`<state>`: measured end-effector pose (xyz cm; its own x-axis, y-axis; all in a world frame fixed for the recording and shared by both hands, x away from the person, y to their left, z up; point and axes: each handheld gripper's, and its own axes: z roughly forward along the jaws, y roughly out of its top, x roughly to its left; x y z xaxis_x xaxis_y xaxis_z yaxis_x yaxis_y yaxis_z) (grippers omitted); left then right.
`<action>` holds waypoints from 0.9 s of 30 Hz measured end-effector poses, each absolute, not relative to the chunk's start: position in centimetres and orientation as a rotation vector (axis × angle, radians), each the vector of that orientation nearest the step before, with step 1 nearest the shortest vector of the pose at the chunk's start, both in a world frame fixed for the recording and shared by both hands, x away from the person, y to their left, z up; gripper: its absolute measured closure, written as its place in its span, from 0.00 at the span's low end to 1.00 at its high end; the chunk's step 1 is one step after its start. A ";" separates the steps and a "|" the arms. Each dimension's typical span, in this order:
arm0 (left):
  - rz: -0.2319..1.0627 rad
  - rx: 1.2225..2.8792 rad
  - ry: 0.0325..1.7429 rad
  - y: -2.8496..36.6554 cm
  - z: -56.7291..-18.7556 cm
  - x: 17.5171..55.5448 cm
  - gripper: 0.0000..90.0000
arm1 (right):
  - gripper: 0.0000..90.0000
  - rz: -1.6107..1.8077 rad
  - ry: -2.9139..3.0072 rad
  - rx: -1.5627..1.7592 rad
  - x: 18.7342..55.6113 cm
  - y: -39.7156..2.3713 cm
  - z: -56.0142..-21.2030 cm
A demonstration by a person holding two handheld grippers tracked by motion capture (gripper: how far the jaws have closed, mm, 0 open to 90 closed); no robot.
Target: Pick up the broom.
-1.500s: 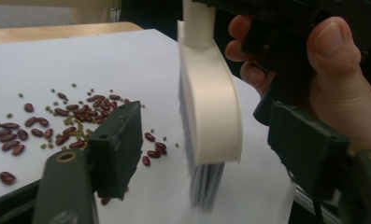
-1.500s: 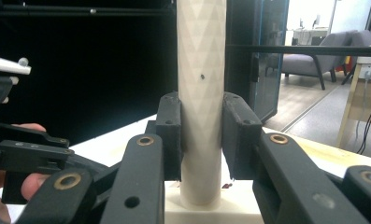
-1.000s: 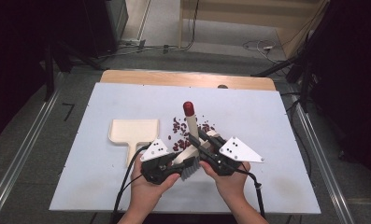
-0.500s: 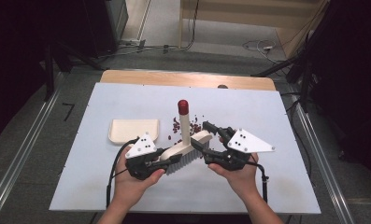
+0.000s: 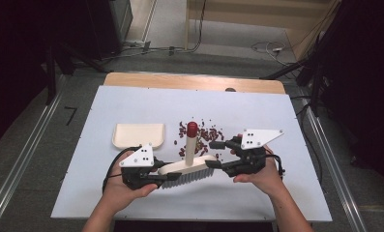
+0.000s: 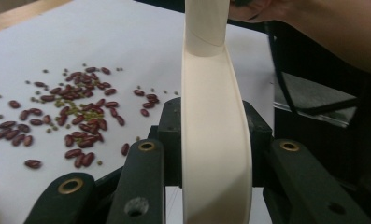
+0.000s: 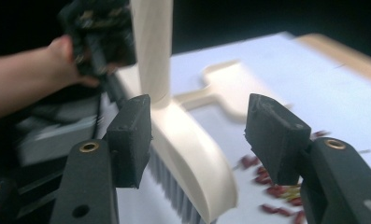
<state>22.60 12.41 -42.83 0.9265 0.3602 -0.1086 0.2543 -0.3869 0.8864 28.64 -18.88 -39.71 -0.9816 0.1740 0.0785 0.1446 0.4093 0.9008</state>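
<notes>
Gripping a cream hand brush [image 5: 187, 169] at one end of its head, the left gripper [image 5: 156, 178] had its jaws clamped on the pale body, as the left gripper view made plain, where the curved brush back [image 6: 216, 140] ran up between the two black jaws. The brush lay bristles-down on the white table [image 5: 131, 104], its upright handle tipped with a red cap [image 5: 192, 128]. At the brush's other end, the right gripper [image 5: 218, 155] stood with its jaws apart; they had just been closing a little, and in the right gripper view the end of the brush head [image 7: 192, 163] sat between the pads, close against one and clear of the other, without being pressed by both. A scatter of red beans [image 5: 206, 135], mixed with small green ones [image 6: 64, 100], lay on the table just behind the brush, on the far side of its handle. A cream dustpan [image 5: 138, 135] rested beside the brush on the left gripper's side, near the beans but apart from them. Both of the person's hands flanked the brush, one at either end.
</notes>
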 end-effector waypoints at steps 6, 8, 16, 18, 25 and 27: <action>0.067 2.047 0.375 12.0 -43.0 22.4 0.76 | 0.50 1.519 2.819 0.178 28.4 -17.3 -41.1; 0.052 2.052 0.363 12.0 -43.0 22.3 0.76 | 0.53 1.479 2.868 0.131 28.3 -17.0 -41.4; 0.005 2.065 0.332 11.7 -43.0 22.3 0.76 | 0.60 1.425 2.985 0.011 28.0 -16.1 -42.1; -0.008 2.061 0.327 11.6 -43.1 22.3 0.76 | 0.61 1.428 2.993 -0.014 28.1 -16.0 -42.2; -0.072 2.055 0.312 11.9 -43.4 22.6 0.76 | 0.73 1.422 3.047 -0.076 27.8 -15.5 -42.5; -0.070 2.042 0.316 12.0 -43.5 22.8 0.76 | 0.73 1.414 3.038 -0.079 27.7 -15.5 -42.5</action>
